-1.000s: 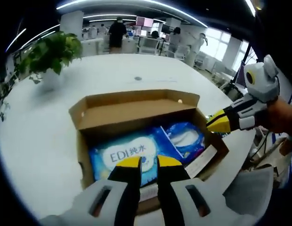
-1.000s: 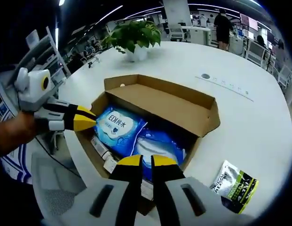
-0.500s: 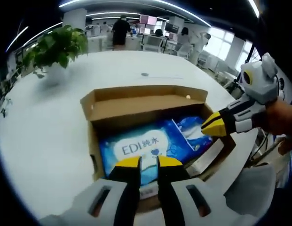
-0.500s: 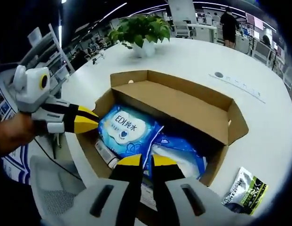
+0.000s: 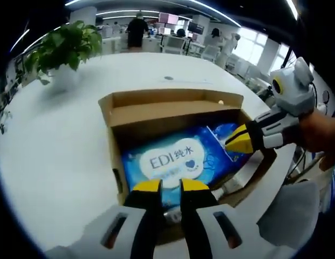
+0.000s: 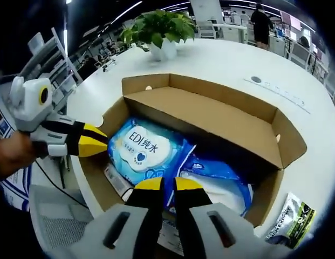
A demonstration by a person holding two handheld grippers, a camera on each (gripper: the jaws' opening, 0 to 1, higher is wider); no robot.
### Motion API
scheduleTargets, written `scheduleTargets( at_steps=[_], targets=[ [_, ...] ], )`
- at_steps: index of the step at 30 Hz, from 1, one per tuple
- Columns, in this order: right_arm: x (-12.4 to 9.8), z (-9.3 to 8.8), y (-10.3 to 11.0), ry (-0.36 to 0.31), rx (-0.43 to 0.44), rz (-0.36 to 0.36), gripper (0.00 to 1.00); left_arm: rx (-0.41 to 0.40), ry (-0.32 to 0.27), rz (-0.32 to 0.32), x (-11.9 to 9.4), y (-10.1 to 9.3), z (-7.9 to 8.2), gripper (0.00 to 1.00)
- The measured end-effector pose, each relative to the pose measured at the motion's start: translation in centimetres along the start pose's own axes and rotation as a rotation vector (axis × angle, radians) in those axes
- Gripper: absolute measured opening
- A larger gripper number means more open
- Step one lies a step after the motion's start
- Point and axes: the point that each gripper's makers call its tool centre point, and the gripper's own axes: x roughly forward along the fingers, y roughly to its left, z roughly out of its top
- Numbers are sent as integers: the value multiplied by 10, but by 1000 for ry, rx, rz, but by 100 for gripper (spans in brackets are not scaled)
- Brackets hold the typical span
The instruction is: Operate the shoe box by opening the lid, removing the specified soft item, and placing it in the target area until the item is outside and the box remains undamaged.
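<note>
1. The left hand-held gripper (image 5: pixel 168 186) is built with a light grey body carrying slotted openings; black jaws are capped in yellow.
2. The right hand-held gripper (image 6: pixel 162 185) is coloured alike; a blue-and-white striped sleeve (image 6: pixel 16 190) is seen at the edge.

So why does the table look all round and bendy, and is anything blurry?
Left gripper view: the fisheye lens bows the white table; the wipes pack lettering stays sharp. Right gripper view: the shoe box edges curve too, and its raised lid shades the inside.
</note>
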Motion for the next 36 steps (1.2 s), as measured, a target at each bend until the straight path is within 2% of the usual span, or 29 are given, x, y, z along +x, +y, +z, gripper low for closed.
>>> scheduleTargets(
  at_steps=[9, 18, 24, 31, 36],
  targets=[
    [5, 2, -10, 1, 3, -28, 5, 1, 9, -13, 5, 4, -3, 10],
    [17, 6, 0, -8, 6, -8, 5, 6, 16, -19, 8, 7, -4, 10],
    [27, 2, -7, 3, 21, -14, 4, 9, 18, -24, 9, 6, -4, 10],
    [24, 2, -5, -4, -7, -24, 0, 10, 18, -19, 7, 9, -5, 10],
    [14, 3, -6, -14, -13, -33, 0, 7, 15, -12, 6, 10, -5, 10]
  ],
)
